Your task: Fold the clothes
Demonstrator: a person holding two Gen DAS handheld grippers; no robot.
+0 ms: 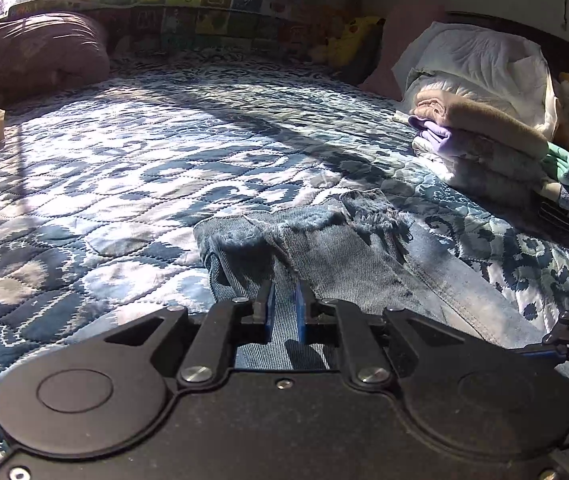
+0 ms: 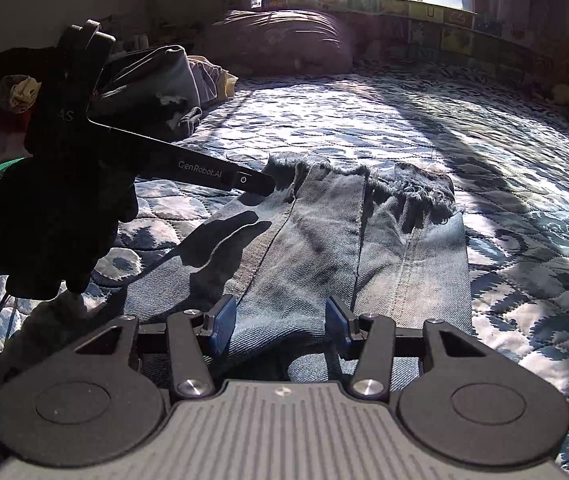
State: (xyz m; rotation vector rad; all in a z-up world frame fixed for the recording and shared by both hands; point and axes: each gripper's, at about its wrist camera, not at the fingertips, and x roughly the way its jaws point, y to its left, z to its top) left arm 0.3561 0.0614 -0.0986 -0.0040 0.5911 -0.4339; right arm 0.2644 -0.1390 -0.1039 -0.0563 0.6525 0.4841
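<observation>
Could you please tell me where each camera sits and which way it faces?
Left wrist: on the left tool, looking over the frayed blue denim jeans toward the stack of folded clothes.
Right wrist: on the right tool, facing the window; a dark-gloved hand shows.
Shared: jeans, blue patterned quilt.

The left tongs (image 1: pixel 284 296) pointed toward 12 o'clock with their blue-padded fingers (image 1: pixel 269 308) nearly together, only a narrow slit between them. The right tongs (image 2: pixel 280 316) also pointed toward 12 o'clock, fingers (image 2: pixel 220 322) spread wide. A dark-gloved hand (image 2: pixel 44 216) held the left tool at 9 o'clock in the right wrist view.
</observation>
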